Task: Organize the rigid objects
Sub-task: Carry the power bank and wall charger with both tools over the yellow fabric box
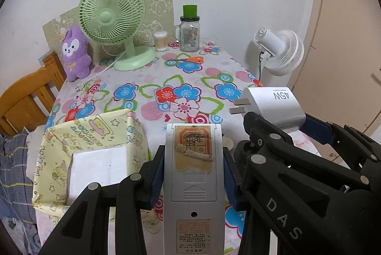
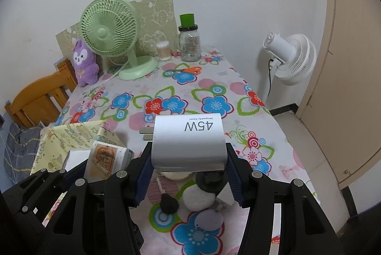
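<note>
Two items lifted | left tool (image 1: 194, 174) clamps remote (image 1: 194, 183), right tool (image 2: 188, 171) clamps charger (image 2: 188, 143), both above bench (image 2: 214, 78) | yellow box (image 1: 95, 135) empty | small pieces (image 2: 197, 199) remain

A table covered with a white cloth (image 2: 273, 135) printed with blue, red and pink flowers stands against a pale wall. Along its far edge rest a mint green desk fan (image 2: 112, 38), a purple plush toy (image 2: 84, 63), a clear tub of cotton swabs (image 2: 163, 51) and a glass jar with a green lid (image 2: 189, 40). Orange-handled scissors (image 2: 187, 70) lie just in front of the jar. At the near left sits an open box lined with pale yellow cartoon paper (image 1: 95, 147). Near the front edge lie a small black object (image 2: 169, 205), a white lump (image 2: 198, 199) and a grey oval piece (image 2: 209, 219).
</note>
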A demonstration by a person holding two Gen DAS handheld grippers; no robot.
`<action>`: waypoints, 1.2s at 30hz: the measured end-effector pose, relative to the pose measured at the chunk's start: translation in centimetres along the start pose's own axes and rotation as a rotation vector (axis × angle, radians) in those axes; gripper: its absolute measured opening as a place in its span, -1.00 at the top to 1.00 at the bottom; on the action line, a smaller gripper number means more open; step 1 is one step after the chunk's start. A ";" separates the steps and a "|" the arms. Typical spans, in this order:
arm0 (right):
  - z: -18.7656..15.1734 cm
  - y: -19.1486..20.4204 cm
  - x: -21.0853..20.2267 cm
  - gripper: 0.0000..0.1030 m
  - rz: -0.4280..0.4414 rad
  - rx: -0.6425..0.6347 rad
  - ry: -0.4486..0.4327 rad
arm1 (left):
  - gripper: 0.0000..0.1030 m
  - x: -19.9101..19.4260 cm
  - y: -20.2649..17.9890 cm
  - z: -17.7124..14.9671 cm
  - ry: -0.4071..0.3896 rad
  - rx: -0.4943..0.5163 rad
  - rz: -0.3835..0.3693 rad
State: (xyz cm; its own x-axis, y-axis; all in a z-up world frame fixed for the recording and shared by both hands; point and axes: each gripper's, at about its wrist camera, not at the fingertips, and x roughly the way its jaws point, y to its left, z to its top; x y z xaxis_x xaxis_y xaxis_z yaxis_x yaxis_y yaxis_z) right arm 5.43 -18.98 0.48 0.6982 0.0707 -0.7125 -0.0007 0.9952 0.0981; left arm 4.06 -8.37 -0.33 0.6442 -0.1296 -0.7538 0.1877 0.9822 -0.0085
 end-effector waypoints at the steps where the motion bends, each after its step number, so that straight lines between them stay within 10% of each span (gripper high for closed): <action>1: 0.1 0.3 -0.1 -0.15 0.001 -0.002 -0.001 | 0.13 -0.1 0.2 0.0 0.000 -0.002 0.001; 36: 1.1 9.5 2.3 -0.15 0.032 -0.072 0.046 | 0.13 0.1 9.1 0.1 0.034 -0.033 0.042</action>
State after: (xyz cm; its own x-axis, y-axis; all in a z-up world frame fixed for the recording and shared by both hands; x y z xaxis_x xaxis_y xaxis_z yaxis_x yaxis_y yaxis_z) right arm 7.84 -9.44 0.55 0.6637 0.1036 -0.7408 -0.0748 0.9946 0.0721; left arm 5.91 0.53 -0.46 0.6251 -0.0840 -0.7760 0.1358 0.9907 0.0021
